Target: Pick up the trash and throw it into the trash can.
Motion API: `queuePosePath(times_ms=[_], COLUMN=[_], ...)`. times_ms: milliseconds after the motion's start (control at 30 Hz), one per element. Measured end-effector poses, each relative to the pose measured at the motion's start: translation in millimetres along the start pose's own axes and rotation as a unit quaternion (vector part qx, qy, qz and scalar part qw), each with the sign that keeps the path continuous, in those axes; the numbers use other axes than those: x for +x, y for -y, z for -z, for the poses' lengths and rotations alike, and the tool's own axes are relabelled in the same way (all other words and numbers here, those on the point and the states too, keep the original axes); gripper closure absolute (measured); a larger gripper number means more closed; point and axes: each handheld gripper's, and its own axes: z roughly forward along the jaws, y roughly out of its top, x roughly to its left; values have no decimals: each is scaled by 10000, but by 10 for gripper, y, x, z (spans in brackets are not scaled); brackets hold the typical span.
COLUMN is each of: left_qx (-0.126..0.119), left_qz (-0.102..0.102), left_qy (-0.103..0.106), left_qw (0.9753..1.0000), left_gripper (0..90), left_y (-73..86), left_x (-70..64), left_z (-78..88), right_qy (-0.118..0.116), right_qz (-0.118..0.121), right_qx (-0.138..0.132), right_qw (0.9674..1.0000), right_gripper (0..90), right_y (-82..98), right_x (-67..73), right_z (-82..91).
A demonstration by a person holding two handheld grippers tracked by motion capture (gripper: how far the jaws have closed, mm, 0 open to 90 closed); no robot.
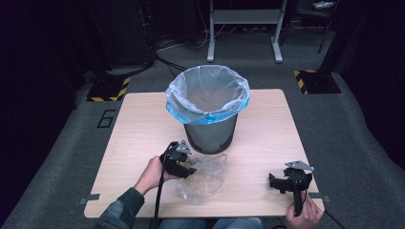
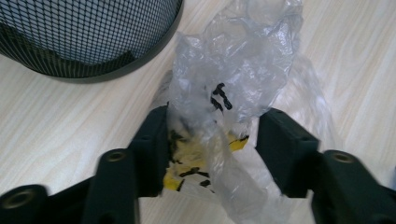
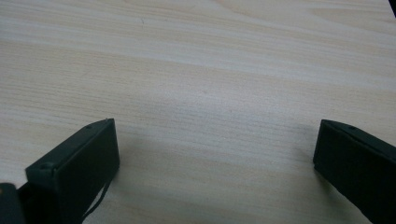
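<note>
A crumpled clear plastic bag [image 1: 206, 180] with yellow and black print lies on the wooden table [image 1: 143, 124], just in front of a black mesh waste bin [image 1: 210, 136]. My left gripper [image 1: 191, 168] sits low at the bag's left edge. In the left gripper view the bag [image 2: 233, 70] bunches up between the jaws [image 2: 212, 116], and both pads touch it. My right gripper [image 1: 277, 183] rests near the table's front right corner. Its jaws [image 3: 215, 126] stand wide apart over bare wood.
The bin is lined with a clear and blue bag [image 1: 208, 98] and stands at the table's middle back. The bin's mesh base [image 2: 84, 42] is close to the left gripper. Beyond the table, on grey carpet, stand a metal frame [image 1: 243, 33] and hazard-striped stand feet [image 1: 313, 78].
</note>
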Motion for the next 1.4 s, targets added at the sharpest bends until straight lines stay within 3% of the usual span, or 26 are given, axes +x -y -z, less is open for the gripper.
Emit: queuePosePath(times_ms=[100,133,200,400,733,900,1167,1400], left_qx=[34,28,4,-75,-279,-268,-374,-329], left_qz=[49,64,74,85,238,257,282,306], left_qy=[13,6,-27,-113,-262,-324,-373,-434], left_qw=[10000,10000,10000,9999,9990,9988,9982,9980], left_gripper=[568,653,712,818,846,850,857,860], left_y=[12,14,17,40,58,47,11,11], left_x=[15,18,23,34,97,104,82,18], left_z=[-22,-26,-27,10,215,304,510,635], right_qy=[1,2,8,7,8,8,6,11], right_qz=[-1,0,1,-11,-7,-6,-4,11], right_qx=[0,0,-4,-3,-4,-6,-8,-15], right_qw=[10000,10000,10000,10000,10000,10000,10000,10000], right_gripper=[0,0,0,0,0,0,0,0], right_y=[1,1,2,3,4,5,5,5], right_x=[1,1,1,5,5,7,7,5], right_z=[1,2,2,5,5,6,6,5])
